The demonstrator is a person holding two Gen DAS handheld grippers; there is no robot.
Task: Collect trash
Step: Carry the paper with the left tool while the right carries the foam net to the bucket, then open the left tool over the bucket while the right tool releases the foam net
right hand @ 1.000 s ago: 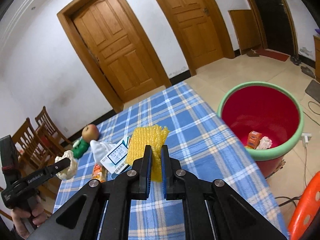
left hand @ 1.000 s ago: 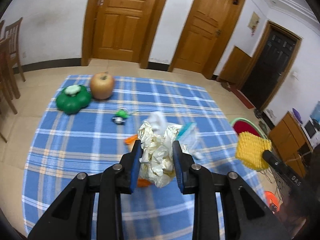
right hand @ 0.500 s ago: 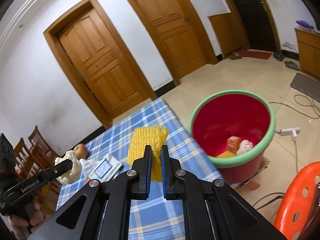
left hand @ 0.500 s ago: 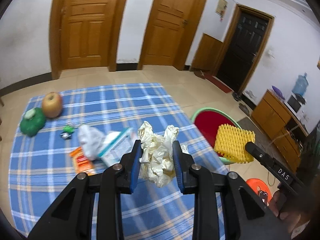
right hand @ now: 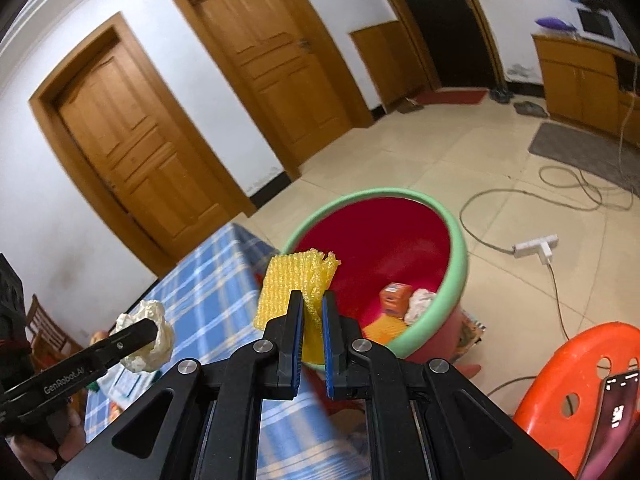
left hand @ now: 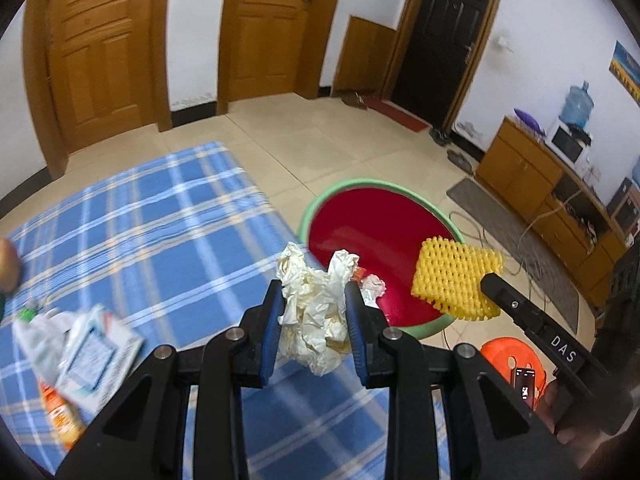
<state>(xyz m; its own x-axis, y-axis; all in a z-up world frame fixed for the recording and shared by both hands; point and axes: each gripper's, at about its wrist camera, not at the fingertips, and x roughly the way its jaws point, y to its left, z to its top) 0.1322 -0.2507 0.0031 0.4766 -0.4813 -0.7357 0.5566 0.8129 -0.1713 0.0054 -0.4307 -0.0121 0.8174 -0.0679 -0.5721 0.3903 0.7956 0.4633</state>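
Observation:
My left gripper [left hand: 314,292] is shut on a crumpled cream paper wad [left hand: 316,312], held above the right edge of the blue checked tablecloth [left hand: 160,240], just short of the red bin with a green rim [left hand: 348,188]. My right gripper [right hand: 312,300] is shut on a yellow foam net [right hand: 294,280] near the same bin's rim [right hand: 456,256]. In the left wrist view that yellow foam net [left hand: 456,280] hangs over the bin's right side. An orange carton [right hand: 394,300] and a white wad [right hand: 420,302] lie in the bin. More wrappers [left hand: 92,352] lie on the cloth at left.
An orange plastic stool [right hand: 576,380] with a phone [right hand: 618,404] on it stands right of the bin. Cables and a white power strip [right hand: 536,248] lie on the tiled floor. Wooden doors [left hand: 100,52] line the far wall, a cabinet [left hand: 532,184] the right wall.
Both grippers have swung right, from over the middle of the table to the bin, each keeping hold of its trash. The apple and green item have left the left view.

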